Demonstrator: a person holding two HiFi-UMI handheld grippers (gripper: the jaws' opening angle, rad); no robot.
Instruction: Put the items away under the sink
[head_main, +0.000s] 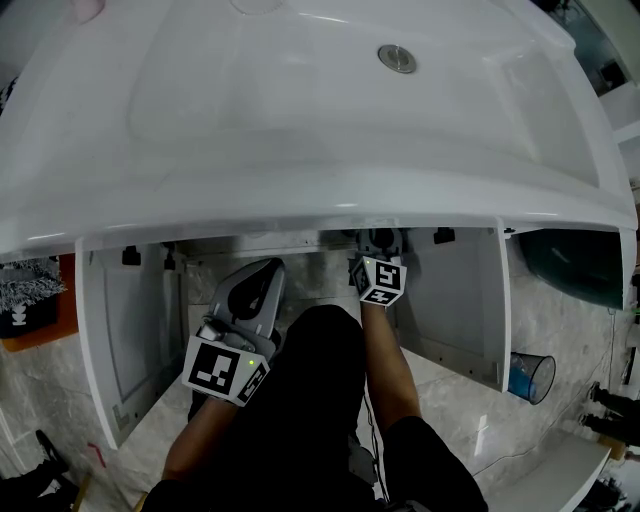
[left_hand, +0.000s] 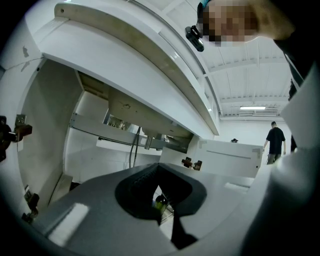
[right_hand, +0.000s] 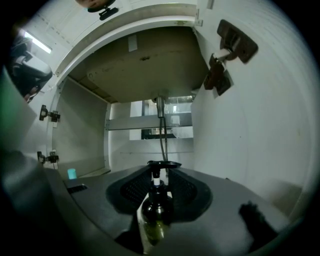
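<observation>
Right claw — around pump bottle

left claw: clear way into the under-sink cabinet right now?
Probably yes. Both cabinet doors stand open, and the left claw sits at the opening with nothing in front of it. The right claw beside it holds a pump bottle.

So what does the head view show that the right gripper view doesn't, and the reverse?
Only the head view: the top of the sink with its drain, and a blue cup on the floor to the right. Only the right gripper view: a dark pump bottle clamped between the jaws of the right gripper, and the pipe hanging under the sink. Both: the open cabinet under the sink, with the right gripper reaching into it.
</observation>
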